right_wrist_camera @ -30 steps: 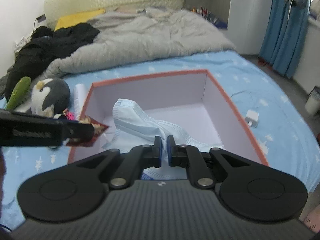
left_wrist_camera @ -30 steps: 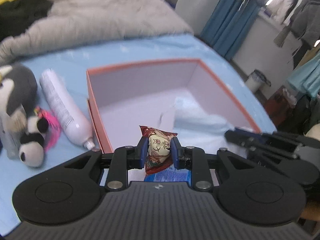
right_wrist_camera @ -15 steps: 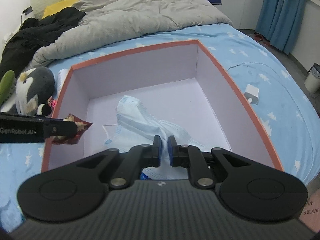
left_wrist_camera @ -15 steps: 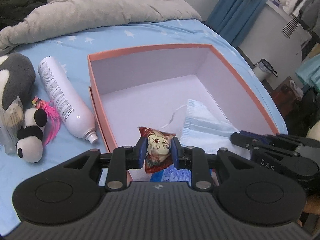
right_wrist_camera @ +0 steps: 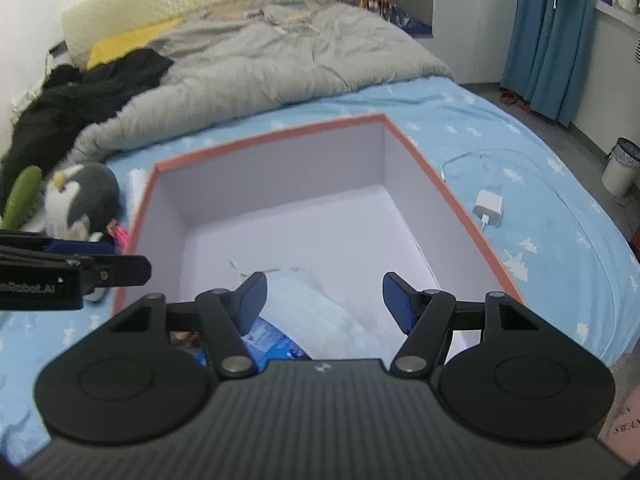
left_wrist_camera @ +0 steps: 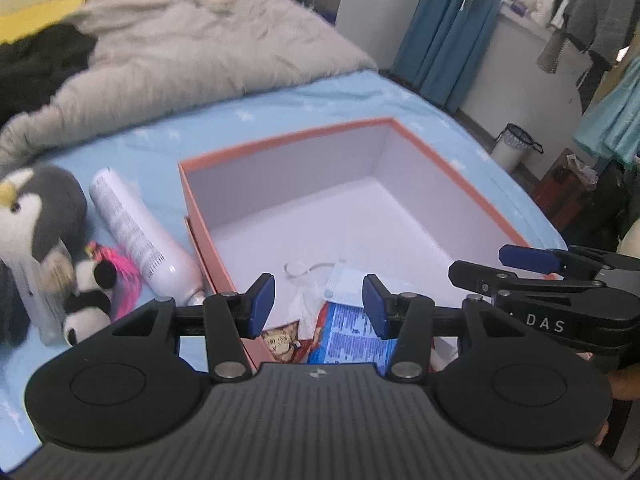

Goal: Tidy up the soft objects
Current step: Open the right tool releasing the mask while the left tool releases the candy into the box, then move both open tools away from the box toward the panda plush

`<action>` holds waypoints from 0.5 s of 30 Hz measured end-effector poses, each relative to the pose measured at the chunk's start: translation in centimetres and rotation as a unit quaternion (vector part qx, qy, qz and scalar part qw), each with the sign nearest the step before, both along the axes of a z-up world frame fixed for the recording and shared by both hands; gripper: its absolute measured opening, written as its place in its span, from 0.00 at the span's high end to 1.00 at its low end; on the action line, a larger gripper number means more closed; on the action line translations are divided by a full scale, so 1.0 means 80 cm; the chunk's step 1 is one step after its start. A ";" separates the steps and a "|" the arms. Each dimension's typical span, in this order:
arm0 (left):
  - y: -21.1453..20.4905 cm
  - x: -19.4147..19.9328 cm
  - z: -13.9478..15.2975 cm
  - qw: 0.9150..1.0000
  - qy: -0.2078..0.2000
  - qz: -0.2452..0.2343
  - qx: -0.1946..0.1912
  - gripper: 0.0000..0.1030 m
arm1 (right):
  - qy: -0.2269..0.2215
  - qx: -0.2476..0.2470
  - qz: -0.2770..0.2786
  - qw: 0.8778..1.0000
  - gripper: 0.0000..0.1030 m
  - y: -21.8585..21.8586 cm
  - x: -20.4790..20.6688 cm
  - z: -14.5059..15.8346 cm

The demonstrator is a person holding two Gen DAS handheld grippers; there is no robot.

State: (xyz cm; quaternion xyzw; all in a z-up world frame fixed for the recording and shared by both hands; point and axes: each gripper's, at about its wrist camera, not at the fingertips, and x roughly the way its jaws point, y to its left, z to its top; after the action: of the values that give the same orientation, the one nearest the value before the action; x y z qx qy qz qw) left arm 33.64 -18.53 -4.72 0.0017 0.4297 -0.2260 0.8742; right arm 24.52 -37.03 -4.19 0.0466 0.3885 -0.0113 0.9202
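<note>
An orange-rimmed box (left_wrist_camera: 280, 141) with a pale lilac inside sits on the blue bed; it also shows in the right wrist view (right_wrist_camera: 264, 135). My left gripper (left_wrist_camera: 318, 306) is open and empty over the box's near corner. Below it in the box lie a red snack packet (left_wrist_camera: 282, 340), a blue packet (left_wrist_camera: 352, 340) and a face mask (left_wrist_camera: 346, 284). My right gripper (right_wrist_camera: 324, 300) is open and empty above the light-blue face mask (right_wrist_camera: 320, 320). A grey penguin plush (left_wrist_camera: 36, 208) and a small panda plush (left_wrist_camera: 88, 300) lie left of the box.
A white spray bottle (left_wrist_camera: 136, 236) lies against the box's left side. A white charger with cable (right_wrist_camera: 489, 208) lies right of the box. A grey duvet (right_wrist_camera: 260, 64) and black clothes (right_wrist_camera: 92, 88) cover the far bed. A bin (right_wrist_camera: 620, 164) stands on the floor.
Both grippers have opened. The left one let go of the red snack packet, which now lies in the box's near corner. The right one let go of the face mask, now in the box.
</note>
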 end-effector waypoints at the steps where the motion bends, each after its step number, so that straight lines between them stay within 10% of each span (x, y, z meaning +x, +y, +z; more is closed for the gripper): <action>1: 0.002 -0.007 0.006 1.000 -0.009 -0.003 -0.001 0.47 | -0.007 0.004 0.000 1.000 0.36 0.001 -0.005 0.004; 15: 0.021 -0.110 0.049 0.997 -0.073 -0.011 -0.030 0.47 | -0.094 0.010 0.014 0.995 0.35 0.024 -0.088 0.041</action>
State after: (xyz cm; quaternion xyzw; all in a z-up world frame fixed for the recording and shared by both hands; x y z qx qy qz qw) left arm 24.84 -16.88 -0.81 -0.0030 0.3576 -0.2476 0.9004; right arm 17.46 -35.12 -0.88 0.0513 0.3009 0.0095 0.9522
